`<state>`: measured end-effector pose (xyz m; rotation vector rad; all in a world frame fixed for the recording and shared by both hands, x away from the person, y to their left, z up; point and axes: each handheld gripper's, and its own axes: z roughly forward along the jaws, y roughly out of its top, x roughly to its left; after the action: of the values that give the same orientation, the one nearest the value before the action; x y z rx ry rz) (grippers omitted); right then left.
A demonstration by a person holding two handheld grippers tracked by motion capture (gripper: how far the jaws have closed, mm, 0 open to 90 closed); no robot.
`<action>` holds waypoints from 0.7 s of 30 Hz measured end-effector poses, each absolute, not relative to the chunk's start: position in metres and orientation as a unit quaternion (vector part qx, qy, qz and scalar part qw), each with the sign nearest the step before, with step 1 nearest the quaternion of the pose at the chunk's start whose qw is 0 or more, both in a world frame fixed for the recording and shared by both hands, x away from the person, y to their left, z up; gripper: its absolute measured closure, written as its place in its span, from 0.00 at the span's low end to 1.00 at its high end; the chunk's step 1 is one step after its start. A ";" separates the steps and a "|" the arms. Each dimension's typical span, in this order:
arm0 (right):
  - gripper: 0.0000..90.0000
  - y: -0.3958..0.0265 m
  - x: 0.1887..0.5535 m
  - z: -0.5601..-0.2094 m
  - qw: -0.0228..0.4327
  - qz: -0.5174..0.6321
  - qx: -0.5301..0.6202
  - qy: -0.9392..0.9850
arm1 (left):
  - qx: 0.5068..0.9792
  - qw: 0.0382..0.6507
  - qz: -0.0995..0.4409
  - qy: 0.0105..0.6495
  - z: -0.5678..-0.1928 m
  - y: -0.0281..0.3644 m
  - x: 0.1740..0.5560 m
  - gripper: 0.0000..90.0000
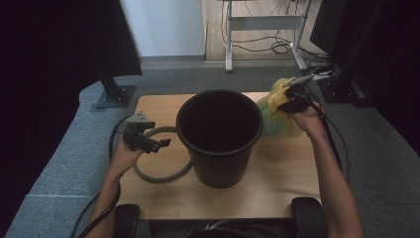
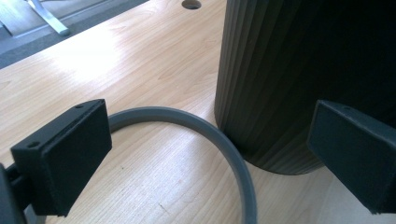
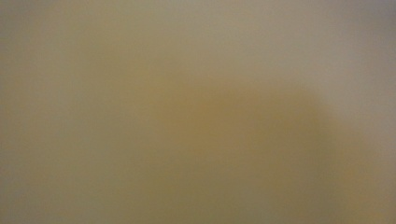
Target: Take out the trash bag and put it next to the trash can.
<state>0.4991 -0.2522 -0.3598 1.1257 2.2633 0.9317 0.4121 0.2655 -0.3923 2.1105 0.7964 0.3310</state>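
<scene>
Item one: a black ribbed plastic bin (image 1: 219, 136), round and open-topped, upright at the centre of the high view on a light wooden tabletop (image 1: 277, 178). Item two: a grey plastic ring (image 1: 161, 171), flat on the wood at centre left of that view, its right side running up against the foot of the bin; in the left gripper view the ring (image 2: 205, 128) curves from centre left down to the bottom edge, close against the ribbed wall of the bin (image 2: 289, 79). Item three: a crumpled yellow plastic bag (image 1: 277, 116), resting against the bin's right side in the upper right of the tabletop. Item four: my left gripper (image 1: 153, 144), at centre left of the high view, above the ring and aimed toward the bin; its fingers (image 2: 70, 156) stand spread wide with nothing between them, the ring and the bin's base lying beyond. Item five: my right gripper (image 1: 292, 99), at the upper right of the high view, buried in the top of the yellow bag; the bag hides its jaws, so I cannot tell whether they pinch the plastic, and the right gripper view is a yellow-brown blur.
</scene>
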 end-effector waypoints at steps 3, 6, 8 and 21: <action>0.78 -0.250 0.501 -0.371 0.219 0.337 0.410 0.819 | 0.842 0.411 0.137 0.321 -0.402 0.265 0.410 0.00; 0.78 -0.250 0.504 -0.382 0.215 0.341 0.414 0.816 | 0.842 0.407 0.139 0.326 -0.414 0.265 0.409 0.00; 0.77 -0.250 0.505 -0.387 0.212 0.342 0.416 0.816 | 0.841 0.406 0.139 0.328 -0.421 0.264 0.409 0.00; 0.75 -0.251 0.513 -0.427 0.191 0.350 0.434 0.808 | 0.841 0.394 0.133 0.346 -0.460 0.260 0.405 0.00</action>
<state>0.5127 -0.2514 -0.4271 1.2197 2.2700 0.9828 0.4051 0.2596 -0.4603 2.1331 0.8764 0.3374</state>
